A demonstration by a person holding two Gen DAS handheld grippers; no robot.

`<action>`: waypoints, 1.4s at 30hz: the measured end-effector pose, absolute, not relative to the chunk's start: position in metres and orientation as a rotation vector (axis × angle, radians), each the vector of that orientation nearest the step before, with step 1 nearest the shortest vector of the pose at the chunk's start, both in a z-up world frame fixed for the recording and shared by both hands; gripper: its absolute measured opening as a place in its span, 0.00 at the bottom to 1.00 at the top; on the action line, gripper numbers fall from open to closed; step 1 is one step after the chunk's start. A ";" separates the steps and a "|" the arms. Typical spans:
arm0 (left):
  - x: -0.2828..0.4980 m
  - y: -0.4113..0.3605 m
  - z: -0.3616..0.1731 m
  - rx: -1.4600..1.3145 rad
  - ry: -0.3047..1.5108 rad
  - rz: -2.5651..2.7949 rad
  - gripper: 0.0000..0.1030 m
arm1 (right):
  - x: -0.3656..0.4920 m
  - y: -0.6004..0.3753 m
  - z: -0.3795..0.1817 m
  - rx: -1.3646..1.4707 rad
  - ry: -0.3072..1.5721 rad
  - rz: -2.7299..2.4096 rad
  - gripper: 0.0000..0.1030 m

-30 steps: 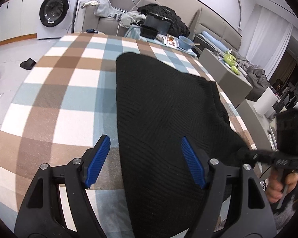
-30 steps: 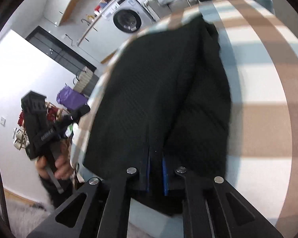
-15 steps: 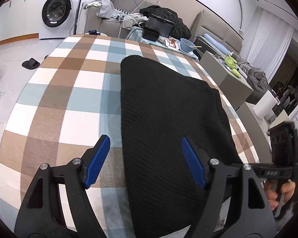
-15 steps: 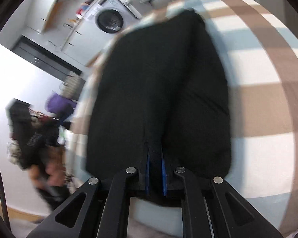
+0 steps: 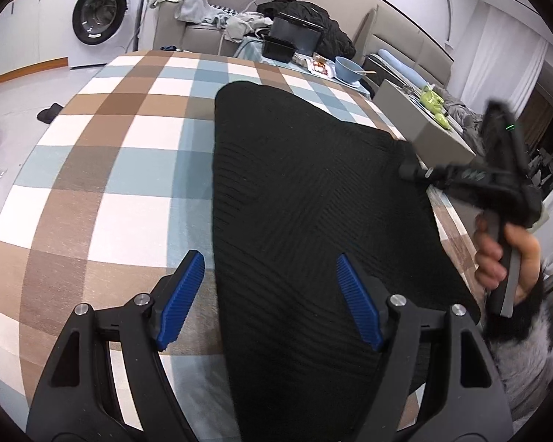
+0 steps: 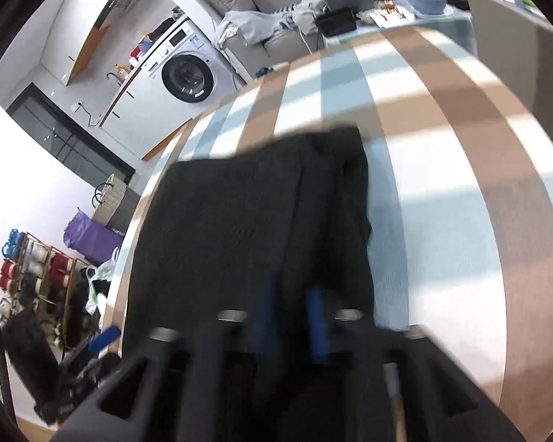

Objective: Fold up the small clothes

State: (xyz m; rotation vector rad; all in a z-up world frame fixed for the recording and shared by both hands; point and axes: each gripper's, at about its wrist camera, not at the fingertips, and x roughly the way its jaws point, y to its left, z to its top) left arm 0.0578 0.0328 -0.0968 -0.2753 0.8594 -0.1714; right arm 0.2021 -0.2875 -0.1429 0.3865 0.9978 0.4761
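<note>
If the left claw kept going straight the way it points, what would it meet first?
Most likely the black ribbed knit garment lying on the checked tablecloth. The left claw is open and angled down, its right finger over the fabric; depth is uncertain.

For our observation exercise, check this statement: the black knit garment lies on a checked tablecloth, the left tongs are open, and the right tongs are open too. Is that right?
Not quite. The right tongs are shut on the black knit garment, as the right wrist view shows. The rest stands: it lies on the checked tablecloth and the left tongs are open.
</note>
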 end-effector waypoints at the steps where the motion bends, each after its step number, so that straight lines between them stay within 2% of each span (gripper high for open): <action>1: 0.058 0.035 -0.097 -0.275 0.856 -0.169 0.70 | 0.203 -0.283 -0.129 0.347 0.936 0.521 0.08; 3: 0.060 0.039 -0.099 -0.277 0.856 -0.161 0.70 | 0.200 -0.276 -0.106 0.246 0.845 0.555 0.08; 5: 0.062 0.041 -0.102 -0.283 0.870 -0.159 0.70 | 0.210 -0.269 -0.103 0.174 0.836 0.522 0.08; 9: 0.061 0.042 -0.107 -0.287 0.884 -0.157 0.70 | 0.232 -0.275 -0.131 0.199 1.015 0.436 0.13; 11: 0.060 0.043 -0.107 -0.285 0.884 -0.154 0.70 | 0.216 -0.292 -0.135 0.256 1.026 0.483 0.16; 15: 0.062 0.042 -0.108 -0.290 0.885 -0.164 0.70 | 0.159 -0.303 -0.145 0.410 1.086 0.619 0.33; 17: 0.061 0.041 -0.108 -0.286 0.885 -0.165 0.70 | 0.124 -0.299 -0.153 0.418 1.114 0.672 0.33; 18: 0.061 0.040 -0.108 -0.287 0.889 -0.164 0.70 | 0.113 -0.297 -0.155 0.421 1.113 0.678 0.29; 19: 0.061 0.039 -0.107 -0.288 0.888 -0.164 0.70 | 0.105 -0.295 -0.155 0.401 1.101 0.672 0.12; 20: 0.060 0.039 -0.105 -0.288 0.881 -0.166 0.70 | 0.097 -0.294 -0.151 0.379 1.076 0.648 0.10; 23: 0.058 0.036 -0.102 -0.264 0.867 -0.172 0.70 | 0.085 -0.296 -0.136 0.385 0.991 0.664 0.10; 26: 0.057 0.037 -0.103 -0.267 0.875 -0.162 0.70 | 0.088 -0.291 -0.160 0.287 1.090 0.577 0.12; 27: 0.055 0.039 -0.104 -0.270 0.876 -0.157 0.70 | 0.087 -0.294 -0.165 0.317 1.103 0.582 0.15; 29: 0.054 0.043 -0.108 -0.281 0.885 -0.147 0.70 | 0.081 -0.306 -0.158 0.365 1.061 0.589 0.29; 30: 0.054 0.045 -0.111 -0.289 0.891 -0.145 0.70 | 0.076 -0.311 -0.154 0.369 1.037 0.576 0.52; 31: 0.053 0.046 -0.114 -0.298 0.903 -0.142 0.70 | 0.074 -0.317 -0.152 0.372 1.011 0.556 0.62; 41: 0.041 0.040 -0.124 -0.290 0.946 -0.173 0.70 | 0.078 -0.318 -0.172 0.442 1.086 0.589 0.62; 42: 0.040 0.038 -0.125 -0.289 0.955 -0.186 0.70 | 0.074 -0.313 -0.168 0.414 1.079 0.587 0.56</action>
